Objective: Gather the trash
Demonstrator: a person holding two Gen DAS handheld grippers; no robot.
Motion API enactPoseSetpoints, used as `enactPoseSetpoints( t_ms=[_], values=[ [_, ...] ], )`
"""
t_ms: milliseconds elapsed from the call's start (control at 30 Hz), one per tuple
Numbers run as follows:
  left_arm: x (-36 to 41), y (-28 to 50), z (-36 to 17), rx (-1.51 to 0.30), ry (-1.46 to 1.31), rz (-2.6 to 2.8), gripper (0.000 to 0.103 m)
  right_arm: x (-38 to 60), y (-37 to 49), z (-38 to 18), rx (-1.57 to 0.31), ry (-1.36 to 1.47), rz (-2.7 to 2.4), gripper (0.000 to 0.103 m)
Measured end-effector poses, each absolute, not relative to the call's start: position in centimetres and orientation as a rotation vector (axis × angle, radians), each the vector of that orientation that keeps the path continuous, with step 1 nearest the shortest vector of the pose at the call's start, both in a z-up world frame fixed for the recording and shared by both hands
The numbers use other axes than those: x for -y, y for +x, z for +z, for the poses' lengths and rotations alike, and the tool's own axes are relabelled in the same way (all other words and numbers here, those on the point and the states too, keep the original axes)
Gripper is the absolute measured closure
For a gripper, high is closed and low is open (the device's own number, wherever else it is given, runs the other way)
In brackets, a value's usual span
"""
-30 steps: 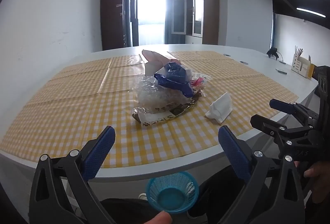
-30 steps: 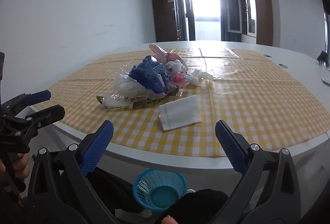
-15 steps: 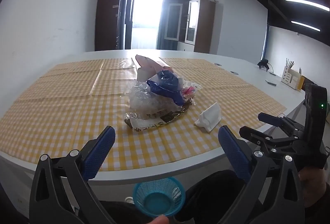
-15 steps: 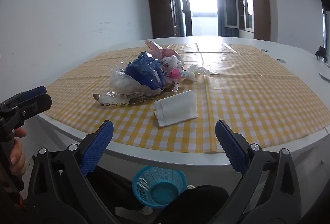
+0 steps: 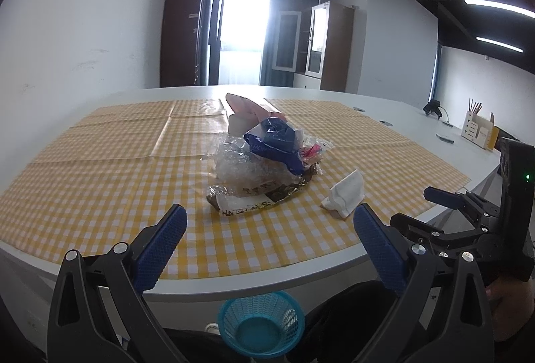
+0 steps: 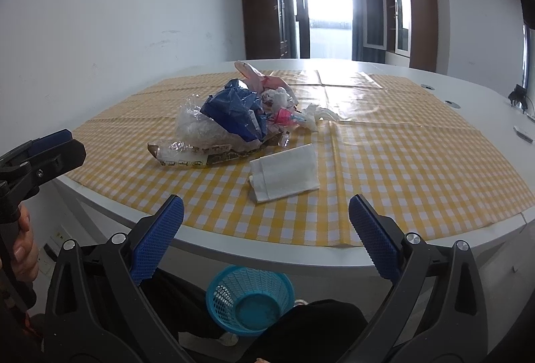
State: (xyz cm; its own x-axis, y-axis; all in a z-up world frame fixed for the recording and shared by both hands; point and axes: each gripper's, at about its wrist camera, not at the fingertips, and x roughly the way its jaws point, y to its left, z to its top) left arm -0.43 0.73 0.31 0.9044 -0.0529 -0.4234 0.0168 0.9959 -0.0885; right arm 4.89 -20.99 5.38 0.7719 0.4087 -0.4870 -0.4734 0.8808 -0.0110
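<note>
Room: white walls, bright doorway beyond tabletop [image 5: 384,115], dark cabinets beside it.
Tabletop: white, yellow check cloth [image 5: 100,162] over it.
Trash pile [image 5: 264,159] at cloth centre, untouched; napkin [image 6: 284,172] just right of pile, apart.
Bin [image 6: 250,301] on floor below near tabletop edge, looks empty.
Left gripper [image 5: 267,246], right gripper [image 6: 265,236]: both wide, empty, short of pile.
Change: views closer than second ago, pile looms larger. Approach underway; nothing collected yet.
</note>
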Motion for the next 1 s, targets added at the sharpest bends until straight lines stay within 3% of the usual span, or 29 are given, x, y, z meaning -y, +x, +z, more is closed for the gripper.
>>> enactPoseSetpoints(
  t_ms=[1000],
  values=[
    [-1.64, -0.34, 0.46, -0.436, -0.172, -0.072, 0.006, 20.54, 5.13, 4.43, -0.54, -0.153, 0.493, 0.009]
  ],
)
